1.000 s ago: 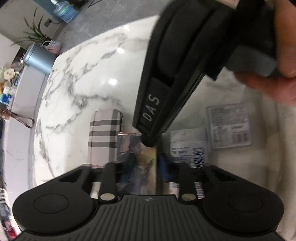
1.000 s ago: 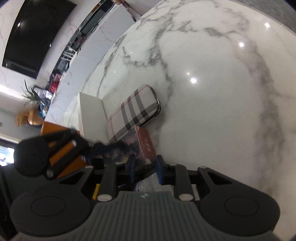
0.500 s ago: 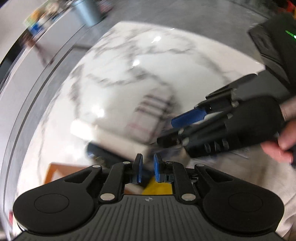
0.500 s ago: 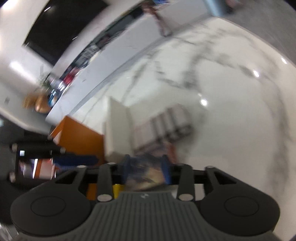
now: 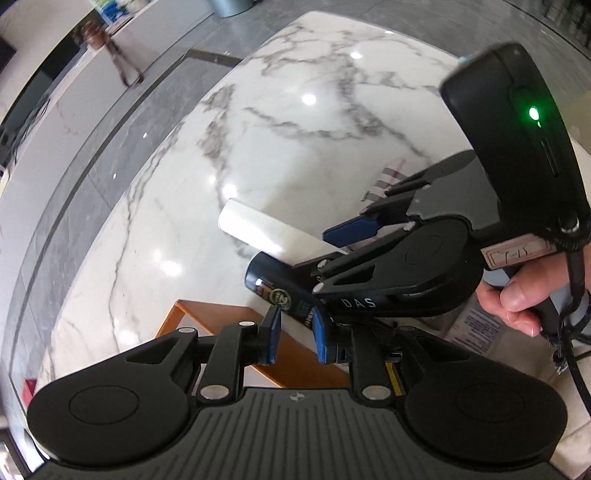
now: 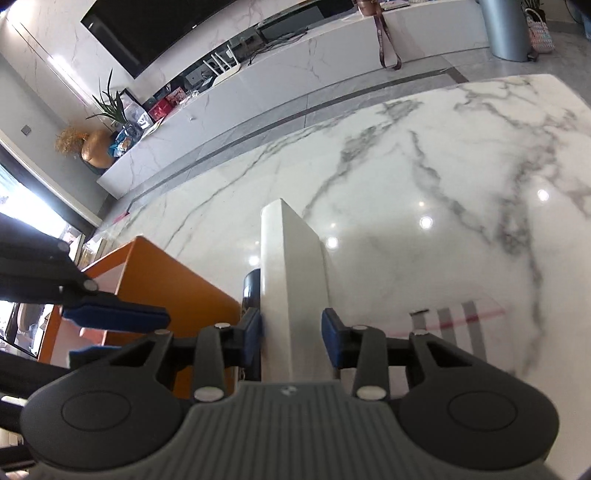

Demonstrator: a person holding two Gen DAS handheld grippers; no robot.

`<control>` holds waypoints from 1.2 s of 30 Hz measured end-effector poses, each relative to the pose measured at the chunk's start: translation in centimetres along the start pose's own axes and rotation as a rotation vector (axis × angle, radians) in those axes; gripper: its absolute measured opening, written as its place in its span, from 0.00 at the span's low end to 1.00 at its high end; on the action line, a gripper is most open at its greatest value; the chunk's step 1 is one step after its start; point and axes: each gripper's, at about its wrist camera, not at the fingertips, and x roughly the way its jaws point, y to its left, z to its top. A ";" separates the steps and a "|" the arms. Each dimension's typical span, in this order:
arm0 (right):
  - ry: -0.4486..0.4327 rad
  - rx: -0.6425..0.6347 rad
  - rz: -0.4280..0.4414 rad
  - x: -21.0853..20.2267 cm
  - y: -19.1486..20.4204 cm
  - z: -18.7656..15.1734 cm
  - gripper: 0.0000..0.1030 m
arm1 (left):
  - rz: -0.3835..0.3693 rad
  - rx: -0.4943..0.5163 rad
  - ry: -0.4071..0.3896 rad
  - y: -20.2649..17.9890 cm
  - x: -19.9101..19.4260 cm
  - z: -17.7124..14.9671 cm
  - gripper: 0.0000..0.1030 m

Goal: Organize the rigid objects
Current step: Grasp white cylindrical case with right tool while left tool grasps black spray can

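In the right wrist view a white box (image 6: 291, 280) stands on edge on the marble table (image 6: 443, 166). My right gripper (image 6: 291, 332) is shut on it, a blue pad against each side. The left wrist view shows that right gripper (image 5: 332, 247) from the side, its fingers above and below the white box (image 5: 258, 229). My left gripper (image 5: 295, 339) hangs above an orange box (image 5: 221, 317). Its jaws are opening, with nothing between them. A dark box (image 5: 273, 284) lies just past its tips. The left gripper (image 6: 107, 332) also shows at the left of the right wrist view, beside the orange box (image 6: 166, 273).
A plaid case (image 6: 461, 325) lies right of the white box, blurred. Printed packets (image 5: 476, 328) lie on a cloth under the person's hand (image 5: 517, 299). Beyond the table's far edge are grey floor, a long white console (image 6: 332, 48) and a grey bin (image 6: 506, 26).
Both grippers have swung left, away from the picture box and plaid case. The right jaws have widened and now clamp the white box. The left pads have parted a little.
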 end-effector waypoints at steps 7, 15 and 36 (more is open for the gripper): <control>0.006 0.006 -0.010 -0.8 -1.0 0.3 0.30 | -0.035 -0.131 0.008 0.1 0.7 0.9 0.38; 0.012 0.082 -0.007 -3.6 -3.9 -0.2 0.27 | 0.022 -0.272 0.165 -1.3 4.2 2.8 0.49; 0.042 0.120 0.109 -1.4 -5.3 0.4 0.38 | 0.146 -0.296 0.272 -2.3 8.1 3.1 0.50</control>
